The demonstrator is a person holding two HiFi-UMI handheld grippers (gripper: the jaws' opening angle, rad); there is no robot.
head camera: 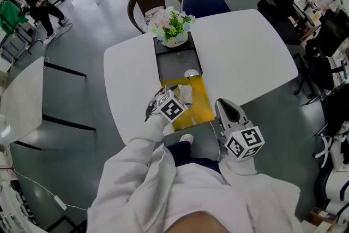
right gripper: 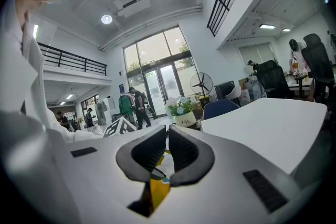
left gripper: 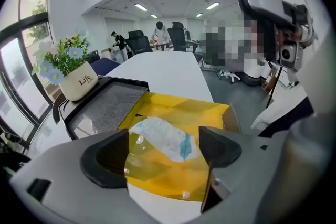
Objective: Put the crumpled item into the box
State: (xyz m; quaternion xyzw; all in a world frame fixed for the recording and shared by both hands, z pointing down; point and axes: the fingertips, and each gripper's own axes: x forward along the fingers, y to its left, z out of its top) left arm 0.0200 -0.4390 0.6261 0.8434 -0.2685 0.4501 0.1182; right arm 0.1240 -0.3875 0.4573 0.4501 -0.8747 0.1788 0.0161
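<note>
A crumpled white item with a blue patch [left gripper: 165,136] lies inside the shallow yellow box [left gripper: 184,99]. In the head view the same crumpled item [head camera: 185,94] shows in the box [head camera: 199,106], near the front edge of the white table [head camera: 245,52]. My left gripper [left gripper: 164,147] hangs just above the box with its jaws open wide. Its pads stand either side of the item and do not touch it. My right gripper [head camera: 222,103] is at the table's front edge, right of the box. Its jaws [right gripper: 167,152] are shut with nothing between them.
A black tray [head camera: 177,65] lies directly behind the box, and a pot of flowers [head camera: 174,35] stands at its far end. Two chairs [head camera: 204,1] are pushed in at the table's far side. Another white table [head camera: 22,101] stands to the left. People stand in the background.
</note>
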